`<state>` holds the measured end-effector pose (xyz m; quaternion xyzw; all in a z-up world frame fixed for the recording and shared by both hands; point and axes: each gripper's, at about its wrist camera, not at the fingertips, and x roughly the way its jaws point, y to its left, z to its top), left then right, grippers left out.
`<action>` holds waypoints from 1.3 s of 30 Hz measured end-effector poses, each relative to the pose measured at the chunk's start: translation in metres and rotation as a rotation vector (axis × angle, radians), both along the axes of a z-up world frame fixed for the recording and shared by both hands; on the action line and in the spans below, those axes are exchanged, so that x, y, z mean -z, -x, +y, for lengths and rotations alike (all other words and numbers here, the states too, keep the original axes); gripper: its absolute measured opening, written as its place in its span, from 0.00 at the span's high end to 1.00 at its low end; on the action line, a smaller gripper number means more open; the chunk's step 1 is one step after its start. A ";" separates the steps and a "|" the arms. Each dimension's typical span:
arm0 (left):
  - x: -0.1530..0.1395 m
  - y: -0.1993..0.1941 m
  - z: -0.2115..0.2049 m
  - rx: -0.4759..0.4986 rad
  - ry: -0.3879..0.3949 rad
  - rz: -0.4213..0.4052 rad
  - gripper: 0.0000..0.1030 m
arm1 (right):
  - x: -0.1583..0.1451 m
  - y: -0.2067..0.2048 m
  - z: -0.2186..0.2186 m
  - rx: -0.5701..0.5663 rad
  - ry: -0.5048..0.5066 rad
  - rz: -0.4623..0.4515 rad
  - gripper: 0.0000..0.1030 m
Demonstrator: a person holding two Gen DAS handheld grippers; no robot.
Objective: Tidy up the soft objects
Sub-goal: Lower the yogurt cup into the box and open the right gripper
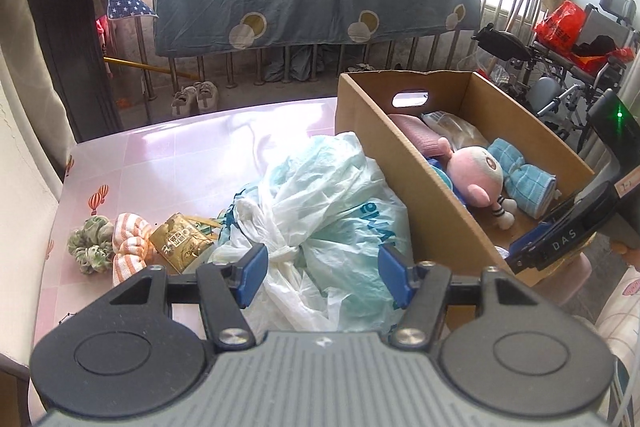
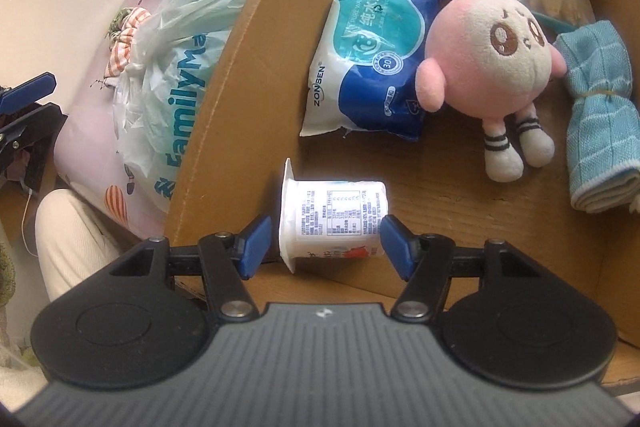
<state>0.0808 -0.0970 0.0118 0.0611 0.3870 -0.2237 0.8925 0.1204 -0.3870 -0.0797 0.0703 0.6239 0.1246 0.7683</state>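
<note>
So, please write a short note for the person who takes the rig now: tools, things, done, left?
Right tool: open over the yogurt cup, lying in the cardboard box; pads not pressing.
Left tool: open, empty, over the plastic bags.
Done: plush toy, wipes pack, blue towel boxed.
Left: bags, striped cloth, green scrunchie, gold packet.

Left gripper (image 1: 322, 277) over the bags

Jaws apart above crumpled plastic bags (image 1: 320, 211); box (image 1: 416, 211) alongside holds a pink plush (image 1: 474, 179) and what looks like a blue towel (image 1: 524, 183).
</note>
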 end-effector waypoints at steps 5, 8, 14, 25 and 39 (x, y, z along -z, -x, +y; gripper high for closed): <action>0.003 0.001 0.001 0.002 0.010 0.005 0.40 | 0.003 0.001 -0.023 0.063 -0.080 0.002 0.47; 0.006 0.003 0.000 0.005 0.011 0.015 0.39 | 0.002 0.006 -0.042 0.114 -0.136 -0.014 0.51; 0.010 0.008 0.003 0.001 0.030 0.035 0.40 | 0.000 0.022 -0.090 0.252 -0.172 -0.044 0.63; 0.012 0.028 0.014 -0.014 0.081 0.062 0.39 | 0.037 0.030 -0.124 0.452 -0.394 0.030 0.66; 0.021 0.041 0.046 -0.095 0.040 0.051 0.39 | 0.045 0.018 -0.071 0.360 -0.471 0.058 0.66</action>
